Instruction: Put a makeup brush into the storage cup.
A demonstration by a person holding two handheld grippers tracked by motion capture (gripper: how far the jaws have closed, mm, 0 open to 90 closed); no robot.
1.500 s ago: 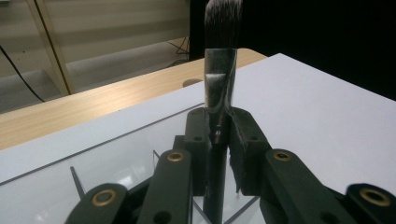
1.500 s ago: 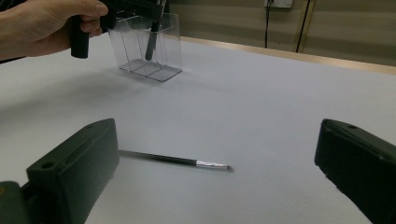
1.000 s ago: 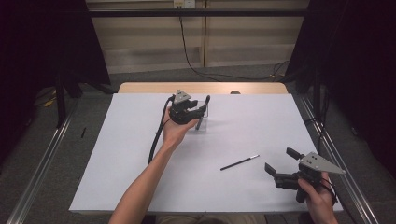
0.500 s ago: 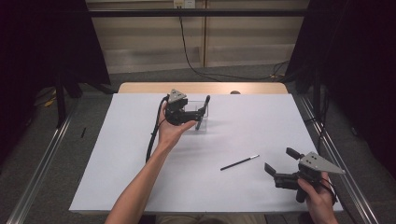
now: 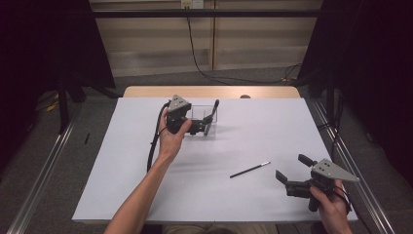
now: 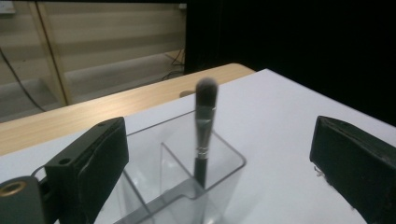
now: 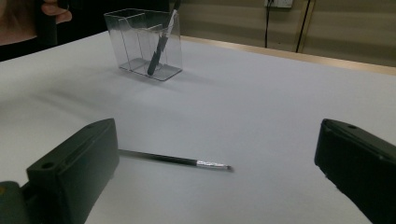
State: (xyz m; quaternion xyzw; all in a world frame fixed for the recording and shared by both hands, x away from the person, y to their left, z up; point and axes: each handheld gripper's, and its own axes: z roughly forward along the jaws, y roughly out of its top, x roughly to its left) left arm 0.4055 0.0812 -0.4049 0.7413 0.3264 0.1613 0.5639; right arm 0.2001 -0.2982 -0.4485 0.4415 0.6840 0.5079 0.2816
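A clear acrylic holder (image 5: 199, 113) stands at the back middle of the table, with a black makeup brush (image 5: 213, 114) upright in it, bristles up. My left gripper (image 5: 202, 123) is open just left of the holder. In the left gripper view its wide-apart jaws frame the brush (image 6: 205, 116) and the holder (image 6: 233, 156), touching neither. A thin black brush (image 5: 250, 169) with a silver ferrule lies flat on the table. My right gripper (image 5: 292, 168) is open near the front right, low over the table. The thin brush (image 7: 173, 160) lies just beyond its jaws, and the holder (image 7: 140, 42) stands farther off.
A white sheet (image 5: 243, 204) covers the table, with a wooden strip (image 5: 209, 91) along the far edge. A small dark spot (image 5: 245, 96) sits on that strip. The left gripper's black cable (image 5: 153, 146) hangs beside the forearm. Metal rails (image 5: 44, 165) run along the floor on both sides.
My left gripper has drawn back to the left, away from the holder, while the makeup brush stays standing in it. The right gripper has not moved.
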